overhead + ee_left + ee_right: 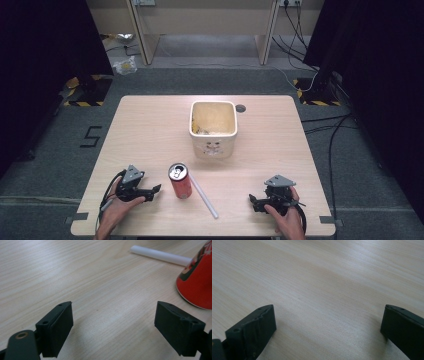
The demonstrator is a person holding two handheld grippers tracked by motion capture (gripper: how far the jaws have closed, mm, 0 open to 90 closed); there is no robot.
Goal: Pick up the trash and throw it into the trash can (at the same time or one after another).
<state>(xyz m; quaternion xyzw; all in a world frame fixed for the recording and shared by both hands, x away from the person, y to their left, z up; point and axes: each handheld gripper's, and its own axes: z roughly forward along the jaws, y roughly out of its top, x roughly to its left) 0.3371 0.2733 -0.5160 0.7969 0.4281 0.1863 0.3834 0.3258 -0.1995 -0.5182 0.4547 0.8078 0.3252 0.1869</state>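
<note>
Surface (150,125): pale wood, fine straight grain. Can (180,181) near surface's front edge: red body, silver top, white and black markings low on side. Straw (204,196) just right of can: plain white. Bin (213,131) behind can: cream-white walls, faint reddish print on front, yellowish inside. Left gripper (156,189) left of can, right gripper (251,201) right of can: black, fingers (58,327) matte black, grey top plates.

Matt wood table (150,130), glossy metal can (181,185) (red)

Right of the left gripper's jaws, the red metal drink can (197,282) is cut off by the frame edge, hiding part of the white plastic straw (160,255).
</note>
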